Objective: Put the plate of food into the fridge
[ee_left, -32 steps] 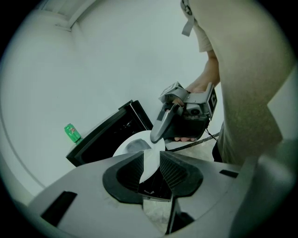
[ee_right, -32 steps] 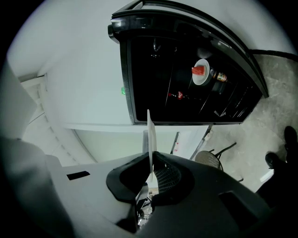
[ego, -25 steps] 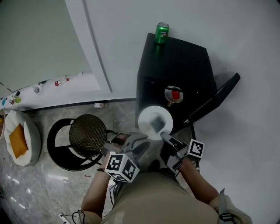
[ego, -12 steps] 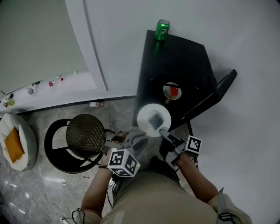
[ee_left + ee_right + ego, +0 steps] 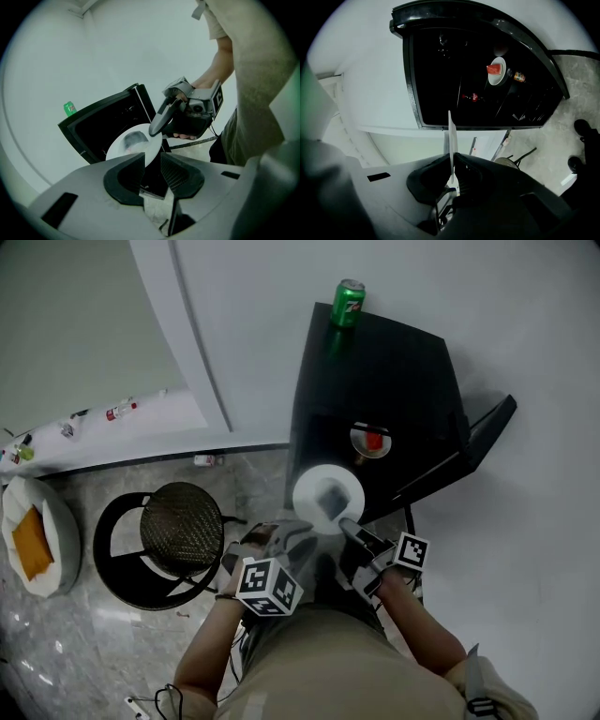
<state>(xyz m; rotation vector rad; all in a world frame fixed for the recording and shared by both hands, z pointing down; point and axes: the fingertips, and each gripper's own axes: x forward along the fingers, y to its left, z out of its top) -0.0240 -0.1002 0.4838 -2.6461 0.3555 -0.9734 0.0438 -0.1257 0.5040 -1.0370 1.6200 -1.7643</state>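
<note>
A white plate (image 5: 328, 495) with a grey piece of food hangs in front of the open black fridge (image 5: 375, 371). My right gripper (image 5: 345, 524) is shut on its near rim. In the right gripper view the plate (image 5: 450, 131) stands edge-on between the pads, facing the dark fridge interior (image 5: 440, 70). My left gripper (image 5: 286, 532) is just left of the plate, jaws parted with nothing between them. In the left gripper view the plate (image 5: 131, 145) lies beyond my left gripper (image 5: 151, 171), with the right gripper (image 5: 159, 124) clamped on its edge.
Inside the fridge stands a small plate with red food (image 5: 372, 441) (image 5: 497, 70). A green can (image 5: 348, 304) stands on the fridge top. The fridge door (image 5: 469, 451) swings open to the right. A black round stool (image 5: 178, 521) stands at the left, a white cushion (image 5: 33, 535) beyond it.
Both grippers have sunk a little, the plate still in the right one. Neither gripper's jaws have changed.
</note>
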